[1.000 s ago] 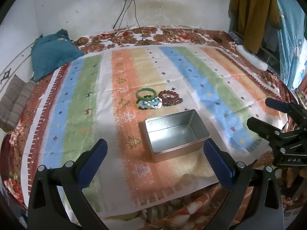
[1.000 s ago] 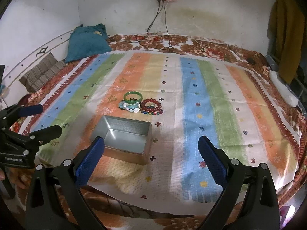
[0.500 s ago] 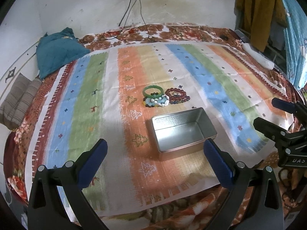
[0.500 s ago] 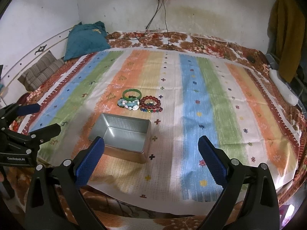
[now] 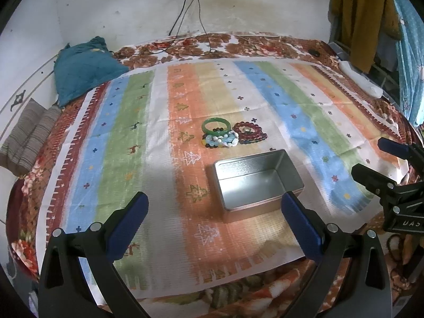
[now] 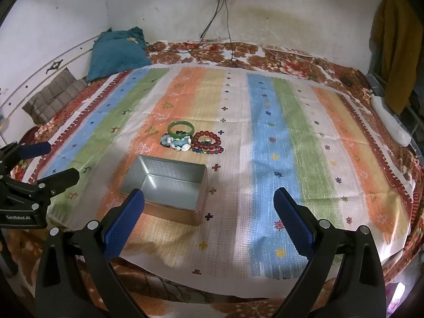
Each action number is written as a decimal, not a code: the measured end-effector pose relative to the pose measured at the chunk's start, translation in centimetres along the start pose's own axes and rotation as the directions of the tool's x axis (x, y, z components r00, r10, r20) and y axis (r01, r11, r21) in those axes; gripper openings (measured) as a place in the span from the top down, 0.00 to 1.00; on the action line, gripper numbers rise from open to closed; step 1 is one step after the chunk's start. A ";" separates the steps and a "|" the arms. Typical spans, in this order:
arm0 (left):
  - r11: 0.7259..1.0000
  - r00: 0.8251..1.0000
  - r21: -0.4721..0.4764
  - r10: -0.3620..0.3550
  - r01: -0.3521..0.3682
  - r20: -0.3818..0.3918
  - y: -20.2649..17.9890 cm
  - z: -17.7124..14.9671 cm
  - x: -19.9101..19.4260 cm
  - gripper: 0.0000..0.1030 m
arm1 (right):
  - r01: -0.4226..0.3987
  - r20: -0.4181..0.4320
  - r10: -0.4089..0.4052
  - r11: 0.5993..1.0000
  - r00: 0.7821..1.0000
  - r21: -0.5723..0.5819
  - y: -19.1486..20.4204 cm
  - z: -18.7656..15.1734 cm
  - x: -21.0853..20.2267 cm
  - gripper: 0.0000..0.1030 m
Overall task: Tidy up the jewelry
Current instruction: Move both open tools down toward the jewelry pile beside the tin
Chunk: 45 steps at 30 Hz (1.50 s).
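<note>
An empty silver tin box [image 5: 258,182] [image 6: 167,188] sits open on the striped cloth. Just beyond it lie a green bangle [image 5: 215,126] [image 6: 180,129], a pale blue-and-white bead bracelet [image 5: 221,141] [image 6: 176,143] and a dark red bead bracelet [image 5: 249,132] [image 6: 207,141], close together. My left gripper [image 5: 214,228] is open and empty, hovering short of the box. My right gripper [image 6: 209,220] is open and empty, to the right of the box's near corner. Each gripper also shows in the other's view, the right one [image 5: 379,164] and the left one [image 6: 47,161].
The striped cloth [image 5: 127,137] covers a floral bedspread [image 6: 291,63]. A teal pillow [image 5: 82,66] and a striped folded cloth [image 5: 29,135] lie at the far left. Cables [image 5: 185,26] hang from a wall socket. Clothes [image 5: 360,13] hang at the right; a white object [image 6: 389,122] lies at the bed's right edge.
Both grippers have moved a little forward and lower toward the box and bracelets. Both stay open and empty. The box and jewelry have not moved.
</note>
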<state>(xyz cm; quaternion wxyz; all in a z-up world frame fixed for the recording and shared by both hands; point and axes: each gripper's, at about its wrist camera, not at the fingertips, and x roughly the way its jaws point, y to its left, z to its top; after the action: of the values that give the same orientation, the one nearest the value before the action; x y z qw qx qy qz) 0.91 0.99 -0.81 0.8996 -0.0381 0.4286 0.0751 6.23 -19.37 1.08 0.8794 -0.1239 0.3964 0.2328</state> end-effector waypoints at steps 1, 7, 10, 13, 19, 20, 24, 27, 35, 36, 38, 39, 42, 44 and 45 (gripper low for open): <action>1.000 1.000 -0.002 0.002 -0.002 -0.002 0.1 0.0 0.1 0.05 | 0.000 -0.001 0.000 1.000 1.000 -0.001 0.1 0.1 0.1 0.04; 0.999 1.000 -0.032 0.017 -0.017 -0.016 0.7 0.4 0.6 0.05 | 0.004 -0.013 -0.004 1.000 1.000 0.004 0.0 0.3 0.5 0.04; 0.998 1.000 -0.055 0.003 -0.004 -0.021 1.0 0.7 1.1 0.05 | 0.010 -0.031 -0.010 1.000 0.999 0.006 0.0 0.9 1.3 0.04; 0.998 0.999 -0.059 -0.015 0.012 -0.046 0.8 1.0 2.1 0.05 | 0.004 -0.064 -0.003 1.000 0.998 0.010 0.0 1.8 2.6 0.04; 0.995 0.997 -0.072 0.058 -0.062 -0.056 1.2 2.0 3.5 0.05 | -0.008 -0.113 0.013 0.999 0.994 0.042 -0.7 3.1 4.5 0.04; 0.994 0.996 -0.073 0.073 -0.077 -0.055 1.3 2.3 3.8 0.05 | -0.008 -0.117 0.014 0.999 0.993 0.045 -0.8 3.3 4.6 0.04; 0.992 0.991 -0.042 0.118 -0.121 -0.069 1.3 3.1 4.7 0.05 | -0.012 -0.131 0.020 0.998 0.991 0.059 -1.2 4.0 5.2 0.04; 0.989 0.985 -0.015 0.145 -0.147 -0.089 1.1 3.8 5.6 0.05 | -0.003 -0.136 0.011 0.998 0.991 0.057 -1.5 4.5 5.7 0.04; 0.991 0.988 -0.046 0.123 -0.127 -0.095 1.9 5.6 7.3 0.05 | -0.008 -0.160 0.015 0.999 0.987 0.045 -1.4 5.6 7.2 0.04; 0.990 0.988 -0.052 0.122 -0.127 -0.096 2.0 5.8 7.5 0.05 | -0.006 -0.162 0.013 0.999 0.987 0.044 -1.5 5.8 7.5 0.04; 0.990 0.988 -0.062 0.122 -0.128 -0.100 2.2 6.4 8.2 0.05 | -0.004 -0.168 0.012 0.999 0.986 0.045 -1.6 6.2 7.9 0.04; 0.990 0.987 -0.064 0.121 -0.128 -0.105 2.2 6.6 8.5 0.05 | -0.004 -0.172 0.012 0.999 0.985 0.046 -1.6 6.4 8.2 0.04; 0.989 0.985 -0.071 0.118 -0.127 -0.127 2.3 7.2 9.6 0.05 | -0.003 -0.179 0.010 0.999 0.984 0.043 -1.7 6.8 8.9 0.04; 0.990 0.984 -0.071 0.115 -0.126 -0.137 2.3 7.7 10.1 0.05 | -0.002 -0.185 0.010 0.999 0.983 0.043 -1.8 7.2 9.5 0.04; 0.989 0.983 -0.070 0.119 -0.129 -0.138 2.2 7.9 10.3 0.05 | -0.001 -0.189 0.010 0.999 0.982 0.045 -1.9 7.4 9.9 0.04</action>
<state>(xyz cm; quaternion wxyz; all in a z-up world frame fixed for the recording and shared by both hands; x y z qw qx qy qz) 12.97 5.30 -3.88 0.8602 -0.0519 0.4862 0.1452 17.63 -14.93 -1.45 0.8397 -0.1247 0.4835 0.2134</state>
